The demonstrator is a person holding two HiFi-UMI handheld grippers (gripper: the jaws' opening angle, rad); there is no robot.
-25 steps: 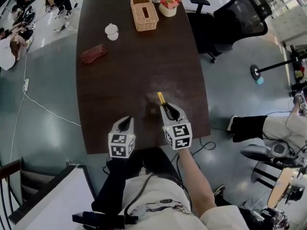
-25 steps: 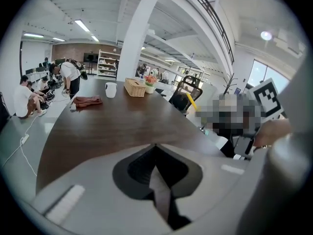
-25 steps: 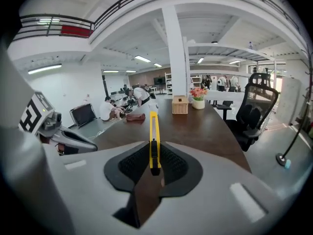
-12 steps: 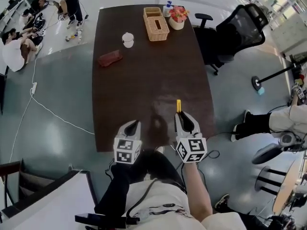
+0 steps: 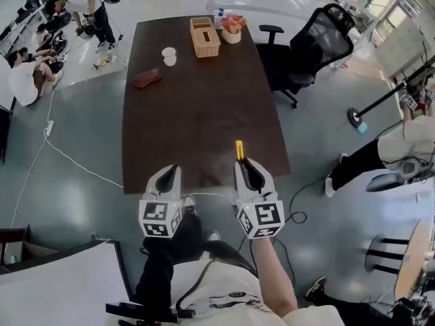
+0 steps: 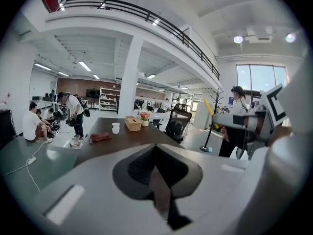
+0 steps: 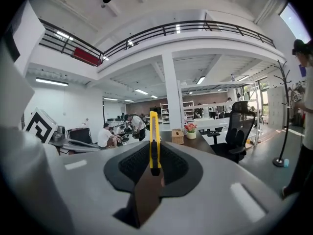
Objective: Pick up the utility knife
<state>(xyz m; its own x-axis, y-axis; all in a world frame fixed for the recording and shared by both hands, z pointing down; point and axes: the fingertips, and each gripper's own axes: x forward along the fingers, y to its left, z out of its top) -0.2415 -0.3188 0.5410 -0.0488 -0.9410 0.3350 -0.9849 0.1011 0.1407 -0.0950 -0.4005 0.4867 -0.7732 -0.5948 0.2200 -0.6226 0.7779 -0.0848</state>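
Observation:
The yellow utility knife is held in the air over the near edge of the dark table, its tip pointing away from me. My right gripper is shut on its rear end. In the right gripper view the utility knife stands on edge, clamped between the pads and sticking out ahead. My left gripper hangs level with it to the left, shut and with nothing in it. In the left gripper view its jaws meet with nothing between them, and the utility knife shows at the right.
At the table's far end lie a reddish pouch, a white cup, a wicker basket and a flower pot. A black office chair stands right of the table. People sit at the far left; a white cable crosses the floor.
Both grippers have risen off the table and drawn back toward me. The knife has come up with the right gripper and turned from slanting left to pointing straight away.

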